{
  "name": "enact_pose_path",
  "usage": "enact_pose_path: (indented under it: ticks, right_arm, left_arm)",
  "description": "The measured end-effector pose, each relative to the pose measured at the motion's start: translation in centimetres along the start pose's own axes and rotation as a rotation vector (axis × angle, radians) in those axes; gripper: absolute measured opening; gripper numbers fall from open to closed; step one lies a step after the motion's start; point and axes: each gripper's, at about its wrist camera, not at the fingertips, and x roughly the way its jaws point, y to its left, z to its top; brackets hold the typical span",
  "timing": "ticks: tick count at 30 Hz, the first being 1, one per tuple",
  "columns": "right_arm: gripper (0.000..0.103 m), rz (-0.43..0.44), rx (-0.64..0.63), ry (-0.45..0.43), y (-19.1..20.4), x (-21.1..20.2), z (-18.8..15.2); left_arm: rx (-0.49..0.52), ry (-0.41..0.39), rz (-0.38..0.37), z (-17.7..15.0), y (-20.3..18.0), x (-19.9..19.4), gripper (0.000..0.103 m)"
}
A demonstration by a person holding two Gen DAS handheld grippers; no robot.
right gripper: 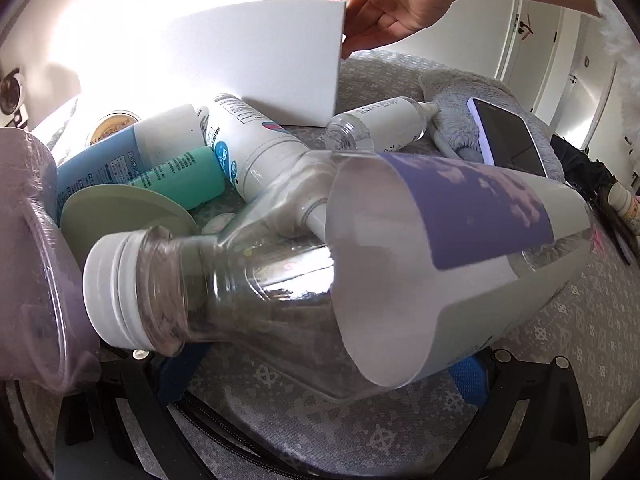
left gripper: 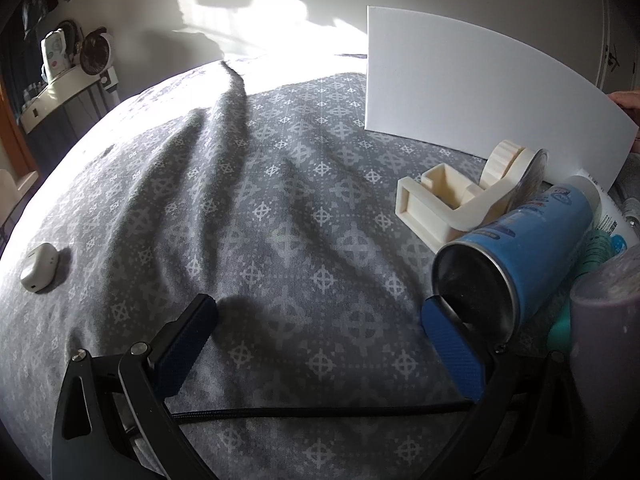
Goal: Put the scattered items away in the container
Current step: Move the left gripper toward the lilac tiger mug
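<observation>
My left gripper (left gripper: 320, 320) is open and empty over the grey patterned bedspread (left gripper: 260, 200), with a blue spray can (left gripper: 516, 256) lying just beyond its right finger (left gripper: 452, 348). A cream tape dispenser (left gripper: 460, 196) lies behind the can. My right gripper (right gripper: 320, 364) is shut on a clear plastic bottle (right gripper: 320, 264) with a white cap and purple label, held sideways. Behind it lie a white bottle (right gripper: 256, 148), a teal tube (right gripper: 180, 180), a blue tube (right gripper: 100, 168), a green lid (right gripper: 120, 216) and a small spray bottle (right gripper: 380, 124). No container is clearly in view.
A bare hand (right gripper: 392, 0) holds a white board (right gripper: 260, 64) upright behind the pile; the board also shows in the left wrist view (left gripper: 472, 92). A phone (right gripper: 508, 136) lies on a grey towel (right gripper: 460, 88). A small white case (left gripper: 38, 268) lies at the far left.
</observation>
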Motion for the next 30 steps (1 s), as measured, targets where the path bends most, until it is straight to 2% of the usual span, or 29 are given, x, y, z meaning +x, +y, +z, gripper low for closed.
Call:
enact_pose_path:
  ticks: [19,24,25,28,30]
  right_arm:
    - [0.103,0.001,0.001,0.0,-0.3,0.6,0.2]
    - [0.103,0.0,0.0,0.0,-0.2,0.6,0.2]
    - [0.103,0.0,0.0,0.001,-0.3,0.7,0.1]
    - [0.103,0.001,0.001,0.0,-0.6,0.2,0.5]
    - [0.103,0.001,0.001,0.001,-0.7,0.3,0.7]
  left_arm:
    - [0.01,0.003,0.013,-0.1,-0.2,-0.1,0.103]
    - [0.115,0.091,-0.003,0.4,0.3,-0.8,0.103]
    - [0.081,0.114,0.002,0.5,1.0,-0.9,0.103]
    - [-0.114,0.171,0.009,0.8,4.3,-1.6,0.102]
    - [-0.216,0.178,-0.05,1.1,5.9,-2.6,0.102]
